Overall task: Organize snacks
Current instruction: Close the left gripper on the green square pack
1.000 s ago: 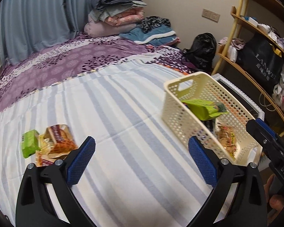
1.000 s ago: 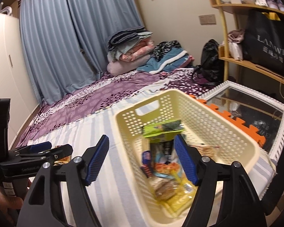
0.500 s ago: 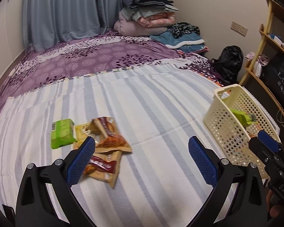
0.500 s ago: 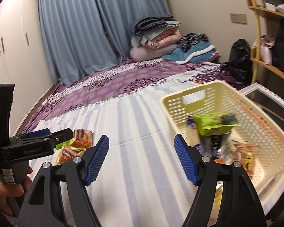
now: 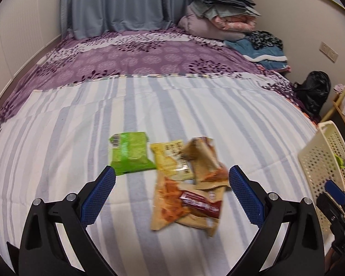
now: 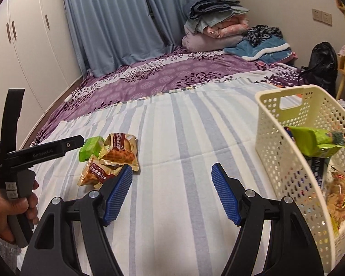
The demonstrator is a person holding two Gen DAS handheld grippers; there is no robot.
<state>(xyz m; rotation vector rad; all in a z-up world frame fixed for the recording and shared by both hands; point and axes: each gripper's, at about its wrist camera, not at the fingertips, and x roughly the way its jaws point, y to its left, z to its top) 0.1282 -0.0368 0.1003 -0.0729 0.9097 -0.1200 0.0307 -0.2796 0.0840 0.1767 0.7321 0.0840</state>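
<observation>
While our left gripper (image 5: pixel 172 189) gapes wide and empty over the snack heap (image 5: pixel 172 172), our right gripper (image 6: pixel 171 193) stands open over bare striped sheet (image 6: pixel 184 138); clear sheet lies between heap and basket (image 6: pixel 278 138), which sits at the bed's right edge holding snacks; curtains (image 6: pixel 117 23) and folded bedding (image 6: pixel 216 25) lie beyond.

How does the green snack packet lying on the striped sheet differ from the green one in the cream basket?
The green snack packet on the striped sheet lies flat on the bed beside other wrappers, while the green packet in the cream perforated plastic basket rests propped above other snacks. The sheet one is squarish and plain; the basket one looks longer, with a darker printed end. Both are green, sealed-looking snack packets.
</observation>
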